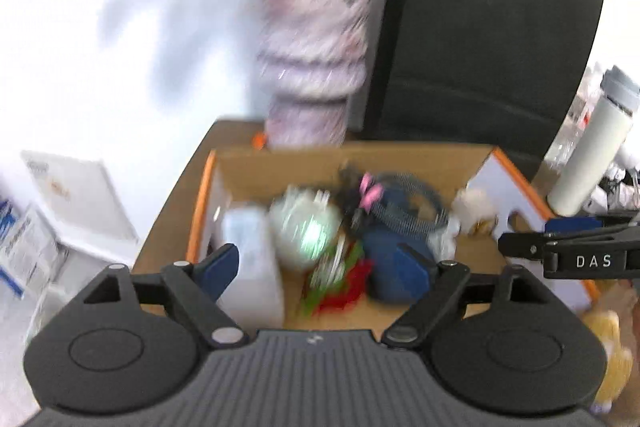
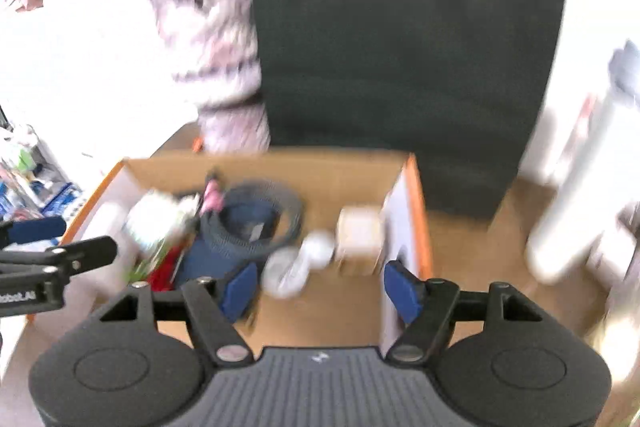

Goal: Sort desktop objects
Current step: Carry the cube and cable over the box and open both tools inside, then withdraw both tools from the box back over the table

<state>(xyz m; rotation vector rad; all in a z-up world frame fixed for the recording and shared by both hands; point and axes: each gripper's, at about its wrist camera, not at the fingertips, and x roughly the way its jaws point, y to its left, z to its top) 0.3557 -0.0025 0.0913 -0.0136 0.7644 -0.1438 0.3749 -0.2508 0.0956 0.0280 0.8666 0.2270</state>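
The left gripper (image 1: 316,267) hangs released over the near left part of the cardboard box (image 1: 352,153), jaws wide and holding nothing. Directly ahead of it lie a white carton (image 1: 250,259), a pale crinkly ball (image 1: 306,227) and a red and green scrap (image 1: 340,283), all blurred. The right gripper (image 2: 320,287) is likewise spread and empty, over the box's near right part. Beyond its fingers sit a white rounded piece (image 2: 300,263) and a small beige block (image 2: 358,241); left of these is a dark blue pouch (image 2: 236,231) ringed by a grey strap.

The block looks stiff and light, best pinched across its flat sides. The pouch seems soft and would sag, so its rim or strap is the better hold. The white piece looks smooth and may slip.

Behind the box stand a patterned vase (image 1: 312,55) and a black paper bag (image 1: 488,39); a white bottle (image 1: 592,143) is far right.
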